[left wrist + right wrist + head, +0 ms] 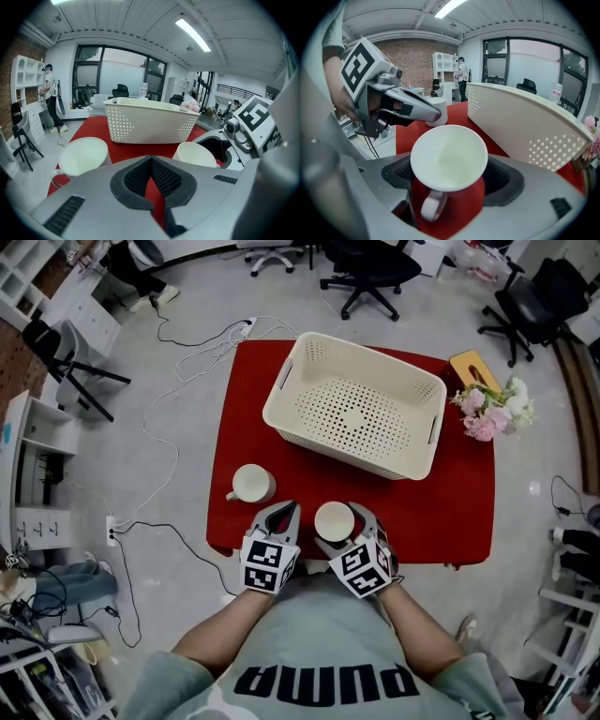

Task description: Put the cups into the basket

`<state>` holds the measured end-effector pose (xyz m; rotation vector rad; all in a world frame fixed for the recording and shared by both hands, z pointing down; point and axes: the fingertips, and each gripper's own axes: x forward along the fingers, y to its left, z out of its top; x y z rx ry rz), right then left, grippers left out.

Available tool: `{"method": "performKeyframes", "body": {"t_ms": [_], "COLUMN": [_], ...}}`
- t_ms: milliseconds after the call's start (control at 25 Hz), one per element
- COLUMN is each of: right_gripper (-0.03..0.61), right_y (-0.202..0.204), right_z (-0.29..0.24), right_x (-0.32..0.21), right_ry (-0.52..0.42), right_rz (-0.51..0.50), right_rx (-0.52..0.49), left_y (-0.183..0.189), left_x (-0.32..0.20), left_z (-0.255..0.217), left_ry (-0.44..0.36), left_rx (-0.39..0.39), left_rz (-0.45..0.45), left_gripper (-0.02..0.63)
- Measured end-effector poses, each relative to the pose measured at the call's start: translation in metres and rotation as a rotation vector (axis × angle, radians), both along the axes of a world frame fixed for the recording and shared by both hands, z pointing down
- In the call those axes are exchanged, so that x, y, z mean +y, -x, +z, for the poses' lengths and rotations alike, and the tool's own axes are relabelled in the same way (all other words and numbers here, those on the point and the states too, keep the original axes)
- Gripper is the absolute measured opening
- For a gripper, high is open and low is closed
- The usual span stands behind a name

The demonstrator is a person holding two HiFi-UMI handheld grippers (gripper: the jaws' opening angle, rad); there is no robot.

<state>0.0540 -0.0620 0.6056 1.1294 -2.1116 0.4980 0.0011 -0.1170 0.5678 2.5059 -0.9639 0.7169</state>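
Two white cups stand on the red table [450,512]. One cup [251,484] [84,157] is at the front left with its handle to the left. The other cup [334,519] [449,157] stands between the jaws of my right gripper [342,526] [447,173], handle toward me. The jaws are open on either side of it, and I cannot tell whether they touch it. My left gripper [284,514] [151,180] is shut and empty, between the two cups. The cream perforated basket [281,390] [150,122] [525,122] sits empty behind them.
A bunch of pink and white flowers [492,409] and a yellow object [473,367] lie at the table's far right. Office chairs [370,273] stand beyond the table. Cables [178,456] run over the floor on the left. The table's front edge is just under both grippers.
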Motion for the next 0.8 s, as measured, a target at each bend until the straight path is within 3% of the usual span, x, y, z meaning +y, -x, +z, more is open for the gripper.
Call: {"method": "performKeyframes", "body": {"t_ms": [280,800], "right_gripper": [0.394,0.394], "right_y": [-0.003,-0.022], "right_z": [-0.024,-0.122], "right_x": [-0.005,-0.026], "right_ry": [-0.028,-0.106], "right_rz": [0.031,0.113], "right_rx": [-0.038,-0.133], "left_y": [0.001,-0.009], "left_x": [-0.001,-0.012], "left_z": [-0.014,-0.088], "left_ry": [-0.020,-0.093], "left_rx": [0.024,0.134], "left_rz": [-0.003,-0.022], "left_gripper": [0.003,0.003]}}
